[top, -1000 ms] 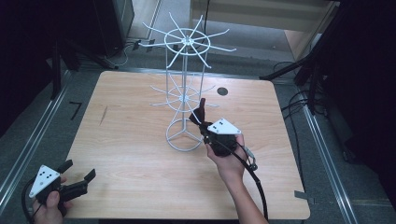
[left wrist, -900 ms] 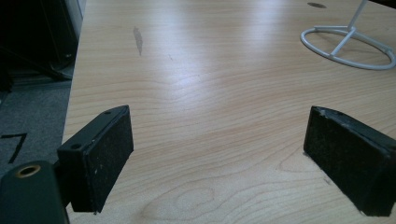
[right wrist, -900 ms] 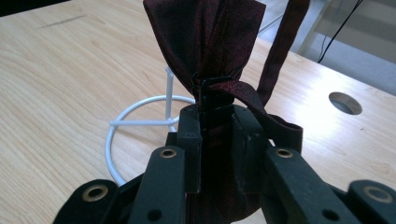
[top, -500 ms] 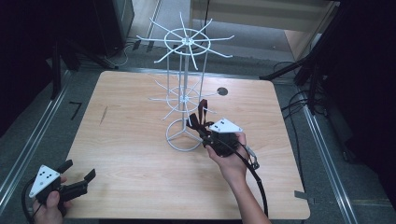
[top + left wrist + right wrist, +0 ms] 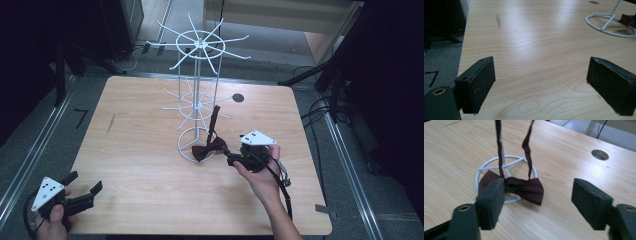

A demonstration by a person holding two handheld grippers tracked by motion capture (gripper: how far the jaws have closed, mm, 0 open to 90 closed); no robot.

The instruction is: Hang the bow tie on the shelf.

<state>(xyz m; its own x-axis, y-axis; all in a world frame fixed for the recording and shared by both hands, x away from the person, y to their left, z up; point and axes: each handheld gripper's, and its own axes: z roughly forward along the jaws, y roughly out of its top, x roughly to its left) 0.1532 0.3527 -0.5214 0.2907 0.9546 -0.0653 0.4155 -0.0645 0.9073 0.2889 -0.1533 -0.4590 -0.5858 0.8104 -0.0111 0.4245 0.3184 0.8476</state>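
in the right gripper view the right gripper (image 5: 537, 202) has its two black jaws spread wide with nothing between them, the dark red bow tie (image 5: 520, 188) hanging just beyond the left jaw over the ring base of the white wire rack (image 5: 480, 171), its two straps running up out of the top of the frame. in the left gripper view the left gripper (image 5: 540, 86) is likewise wide open and empty over bare wood of the table (image 5: 531, 45). in the high view the left gripper (image 5: 82, 192) sits at the lower left, the right gripper (image 5: 232, 157) right of centre beside the bow tie (image 5: 207, 147), which hangs from the white wire rack (image 5: 200, 45) in the upper middle.
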